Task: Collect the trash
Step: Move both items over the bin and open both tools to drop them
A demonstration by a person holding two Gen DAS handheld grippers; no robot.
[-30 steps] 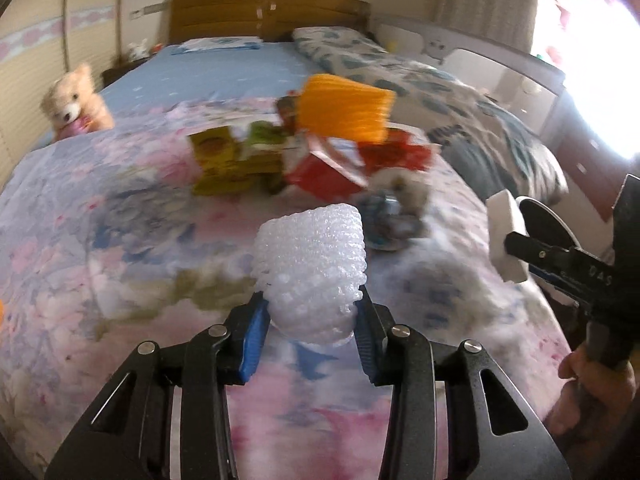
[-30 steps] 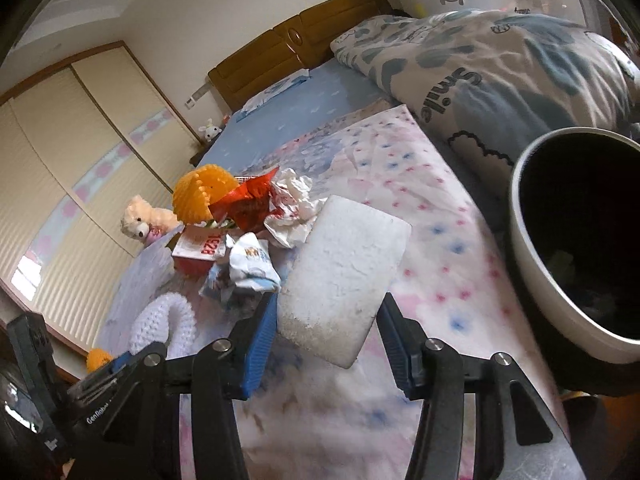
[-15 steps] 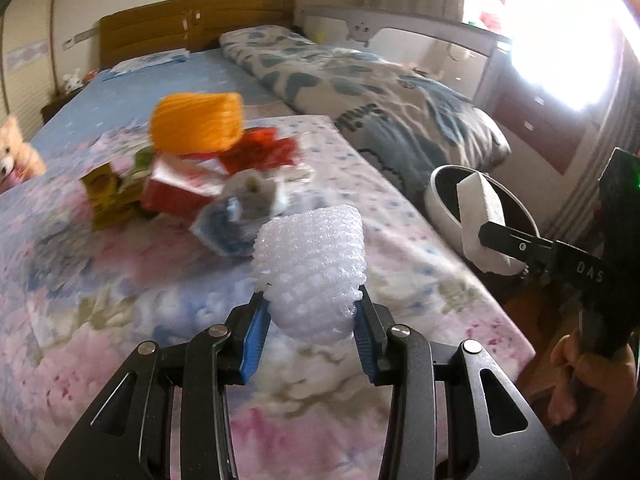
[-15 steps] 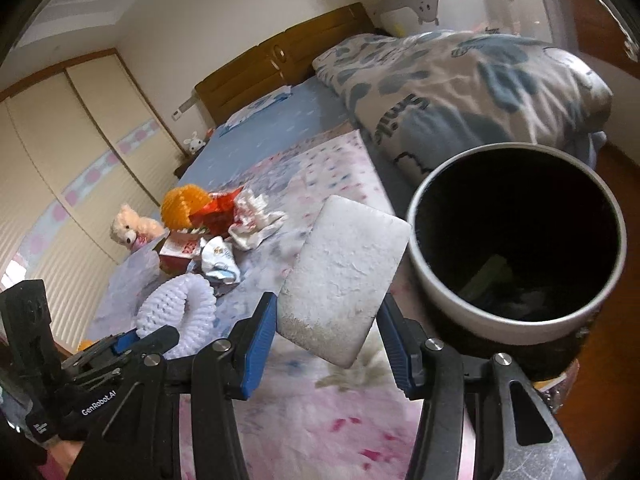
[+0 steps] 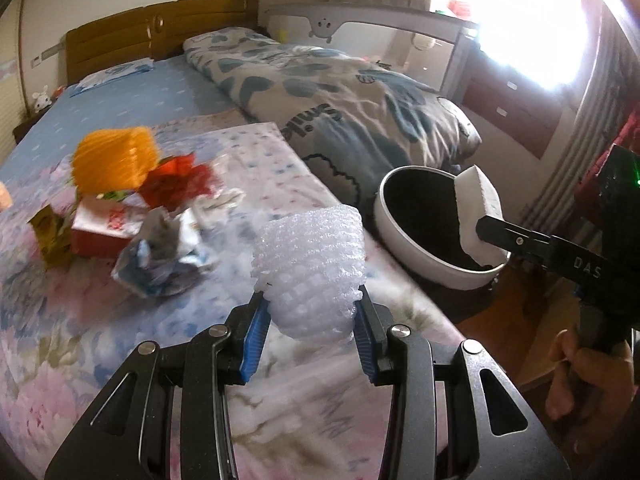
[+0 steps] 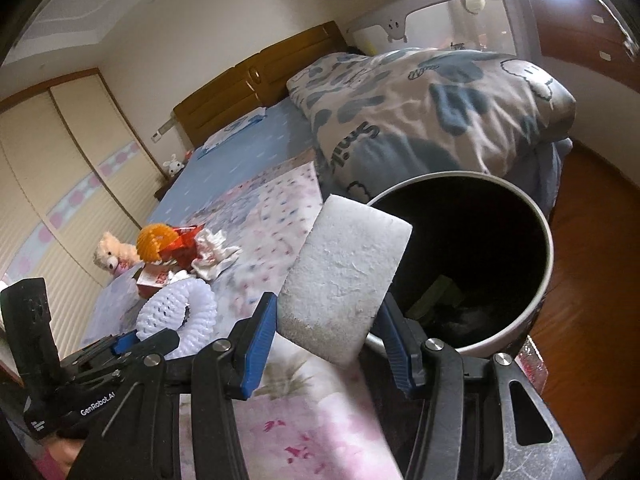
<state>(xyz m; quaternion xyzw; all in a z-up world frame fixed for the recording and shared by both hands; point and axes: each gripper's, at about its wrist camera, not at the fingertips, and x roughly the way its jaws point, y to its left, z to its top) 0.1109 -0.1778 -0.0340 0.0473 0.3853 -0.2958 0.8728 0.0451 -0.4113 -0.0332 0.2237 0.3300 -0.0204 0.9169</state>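
Note:
My left gripper (image 5: pixel 310 330) is shut on a white foam net sleeve (image 5: pixel 310 264), held over the flowered bedspread. My right gripper (image 6: pixel 330 338) is shut on a white foam block (image 6: pixel 344 276), which hangs at the near rim of the round bin (image 6: pixel 546 264). In the left wrist view the same foam block (image 5: pixel 478 216) sits over the bin (image 5: pixel 404 236) by the bed's edge. The bin is dark inside, with some scraps at the bottom. The net sleeve (image 6: pixel 176 312) also shows at lower left in the right wrist view.
A pile of trash lies on the bed: an orange net sleeve (image 5: pixel 114 158), red wrappers (image 5: pixel 178 182), a red and white box (image 5: pixel 102 228), crumpled blue and white paper (image 5: pixel 164 256). A rolled quilt (image 5: pixel 340 112) lies along the right. A teddy bear (image 6: pixel 110 254) sits far left.
Both grippers have swung right, away from the trash pile, each still holding its piece. The bin has come fully into view, and the foam block now reaches its rim.

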